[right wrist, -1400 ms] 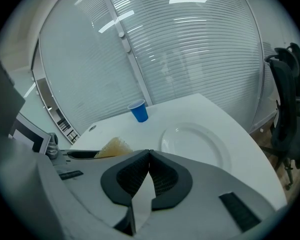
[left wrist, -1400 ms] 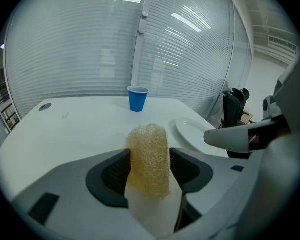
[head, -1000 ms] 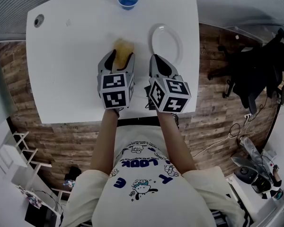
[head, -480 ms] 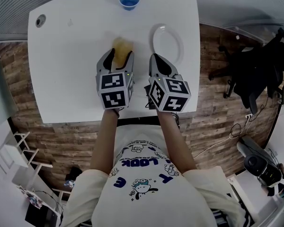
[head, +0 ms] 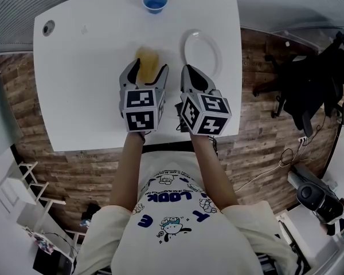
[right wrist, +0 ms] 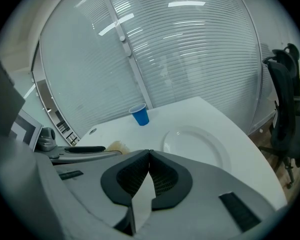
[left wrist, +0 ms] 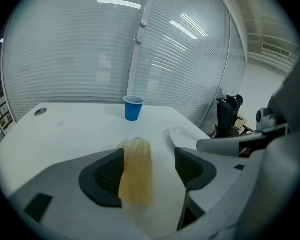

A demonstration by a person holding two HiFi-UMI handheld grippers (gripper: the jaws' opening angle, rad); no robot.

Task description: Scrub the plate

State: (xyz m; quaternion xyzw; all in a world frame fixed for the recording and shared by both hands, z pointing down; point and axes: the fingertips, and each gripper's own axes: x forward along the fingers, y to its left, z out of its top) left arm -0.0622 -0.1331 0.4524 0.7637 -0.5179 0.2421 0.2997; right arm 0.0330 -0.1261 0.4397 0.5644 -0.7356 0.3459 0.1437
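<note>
"Starting at nine o'clock, what's around the white table (head: 86, 96)?"

"Wood-plank floor (head: 14, 96) there, a round grommet (head: 48, 27) at ten, and a blue cup (head: 155, 0) at twelve."

"And the tools?"

"The left tool (head: 147, 69) has just been opening, its jaws apart with the yellow sponge (head: 147, 56) between them. The right tool (head: 192, 74) is closed on nothing, just beside the white plate (head: 202, 51) at one o'clock. A black chair (head: 309, 90) stands at three."

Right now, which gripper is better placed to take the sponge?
Left. The left gripper has just been opening its jaws, the sponge between them; the right gripper is shut, empty, by the plate.
</note>
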